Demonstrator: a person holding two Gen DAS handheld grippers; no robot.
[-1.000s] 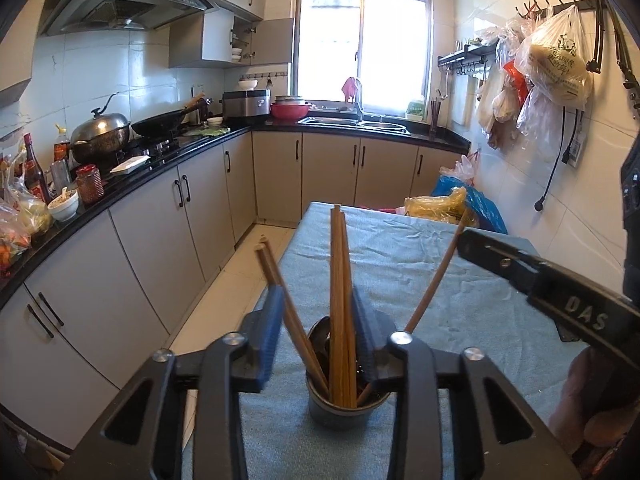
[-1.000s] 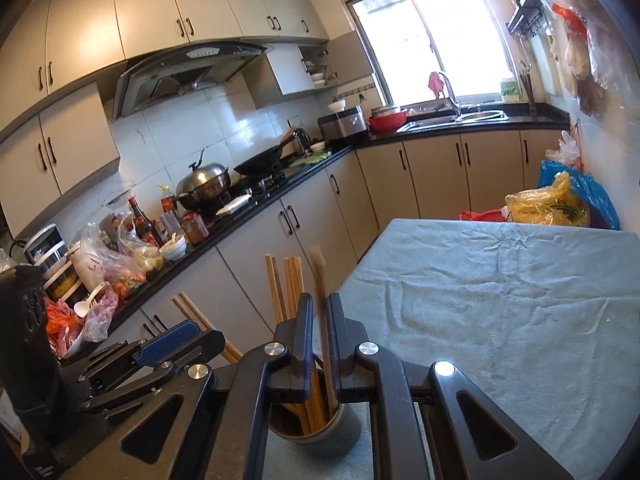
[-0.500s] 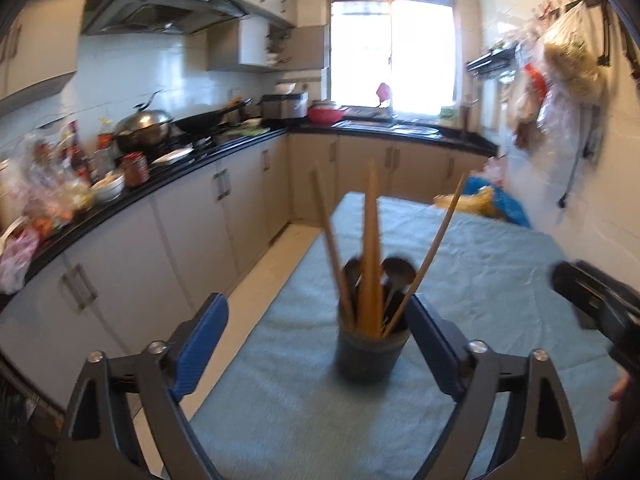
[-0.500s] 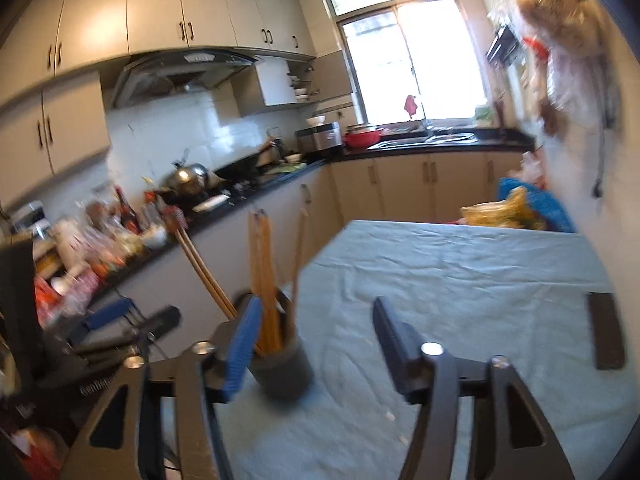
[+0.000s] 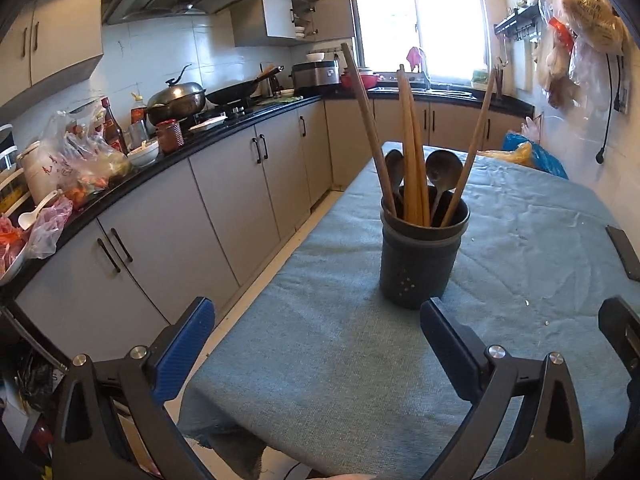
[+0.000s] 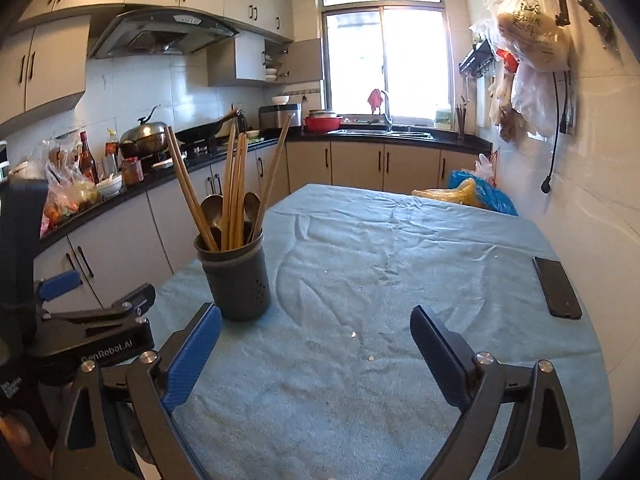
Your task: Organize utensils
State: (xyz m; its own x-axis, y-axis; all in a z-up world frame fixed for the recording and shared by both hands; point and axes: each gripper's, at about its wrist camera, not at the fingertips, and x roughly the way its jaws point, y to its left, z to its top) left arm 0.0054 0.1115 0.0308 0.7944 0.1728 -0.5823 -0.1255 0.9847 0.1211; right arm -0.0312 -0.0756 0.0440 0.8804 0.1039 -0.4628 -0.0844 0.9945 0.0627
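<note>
A dark grey utensil holder (image 5: 420,256) stands upright on the blue tablecloth (image 5: 340,344). It holds several wooden chopsticks (image 5: 412,152) and two dark spoons (image 5: 442,168). It also shows in the right wrist view (image 6: 236,276), left of centre. My left gripper (image 5: 316,340) is open and empty, a short way in front of the holder. My right gripper (image 6: 314,340) is open and empty, to the right of the holder and back from it. The left gripper's body shows in the right wrist view (image 6: 92,324) at the left edge.
A black phone (image 6: 557,287) lies on the cloth near the right table edge. Plastic bags (image 6: 476,194) sit at the table's far end. The kitchen counter (image 5: 120,184) with pots and bottles runs along the left. Bags hang on the right wall (image 6: 532,40).
Both grippers have opened and pulled back from the holder. One second ago each was closed near the chopsticks in the holder; now both are wide open and farther away.
</note>
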